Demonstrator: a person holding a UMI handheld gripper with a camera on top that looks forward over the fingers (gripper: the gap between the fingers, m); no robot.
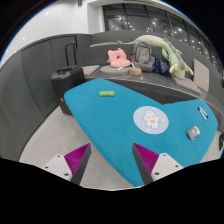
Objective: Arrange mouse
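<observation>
Gripper [112, 160] hovered with pink-padded fingers [78, 156] spread apart, nothing between; small grey computer mouse [193, 131] lay on teal tabletop [110, 120] well ahead, off to right, beside round white mat [151, 119]; judged light, rigid, smooth-shelled, best pinched across its flanks

surface: teal, curved-edged table top [100, 125], filling the frame's middle
upper left: small green flat block [107, 94]
centre right: round white patterned mat [152, 119]
far right: small grey mouse-like object [193, 131], dark item [203, 113]
</observation>
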